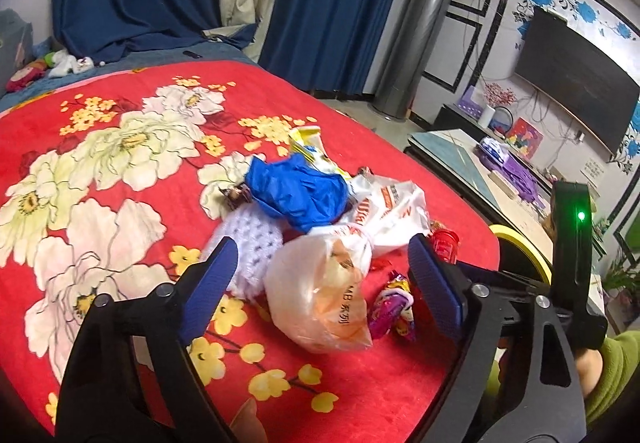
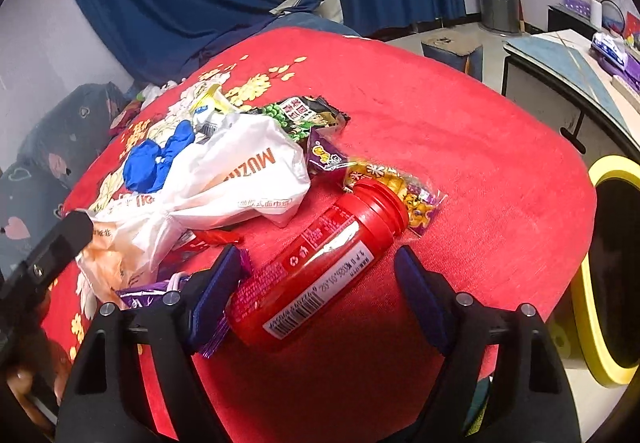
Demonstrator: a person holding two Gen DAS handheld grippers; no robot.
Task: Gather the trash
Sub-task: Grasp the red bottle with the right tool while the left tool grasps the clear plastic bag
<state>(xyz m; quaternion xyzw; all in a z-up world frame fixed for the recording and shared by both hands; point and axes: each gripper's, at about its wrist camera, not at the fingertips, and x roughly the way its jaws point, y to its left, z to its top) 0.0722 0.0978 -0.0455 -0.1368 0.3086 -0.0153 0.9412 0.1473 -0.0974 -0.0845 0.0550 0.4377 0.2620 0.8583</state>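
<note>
— Left gripper tilts down over the red floral blanket, jaws spread wide, the knotted plastic bag between them, untouched.

— And the other hand?

— Right gripper, jaws also apart, straddles the red bottle right of that bag. It lies slantwise, cap away. The left pad looks close; I'd say nothing's clamped.

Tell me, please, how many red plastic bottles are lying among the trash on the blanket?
1: the red bottle lies on its side between the right gripper's open fingers; others may hide under the bags.
</note>
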